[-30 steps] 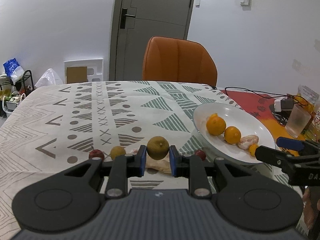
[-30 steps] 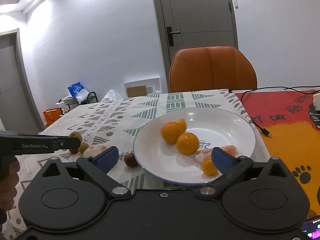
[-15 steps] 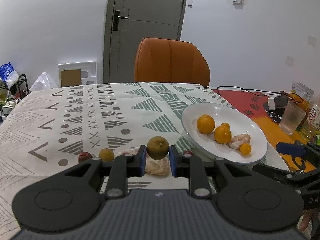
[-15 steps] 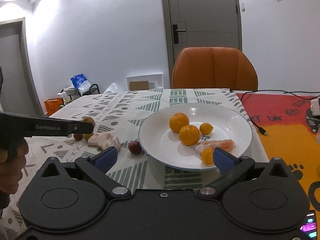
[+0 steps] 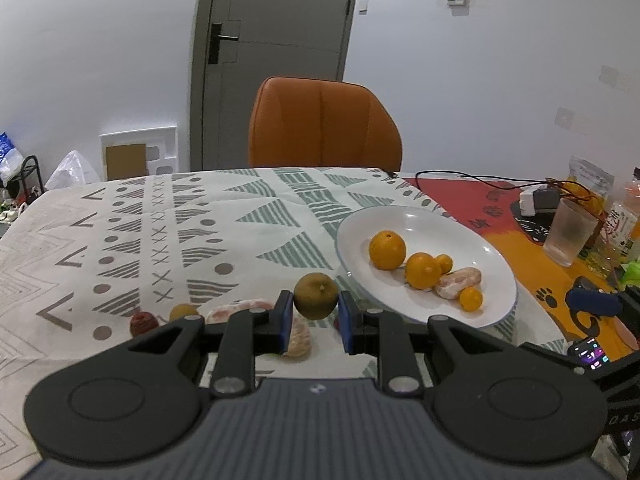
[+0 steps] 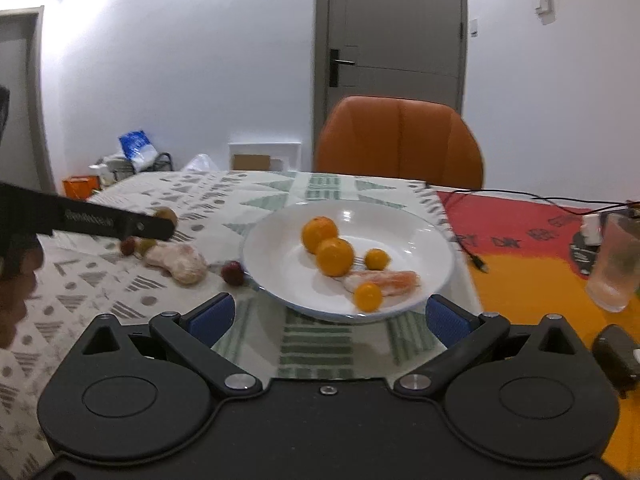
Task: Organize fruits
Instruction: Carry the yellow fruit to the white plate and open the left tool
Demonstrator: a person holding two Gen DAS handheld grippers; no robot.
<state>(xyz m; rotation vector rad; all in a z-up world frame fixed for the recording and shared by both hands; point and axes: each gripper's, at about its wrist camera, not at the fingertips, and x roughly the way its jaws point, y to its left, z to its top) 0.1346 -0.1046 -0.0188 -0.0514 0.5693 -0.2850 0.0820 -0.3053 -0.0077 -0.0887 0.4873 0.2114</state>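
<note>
The left gripper [image 5: 316, 320] stayed clenched on the round brownish-green fruit [image 5: 316, 295], now lifted nearer the white round plate [image 5: 496, 256] than a second ago; the right gripper [image 6: 326, 318] waited released before that plate, delivery seemingly next

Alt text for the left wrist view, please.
The left gripper is shut on a brownish-green fruit above a patterned tablecloth. To its right, a white plate holds oranges and a peeled segment.
</note>
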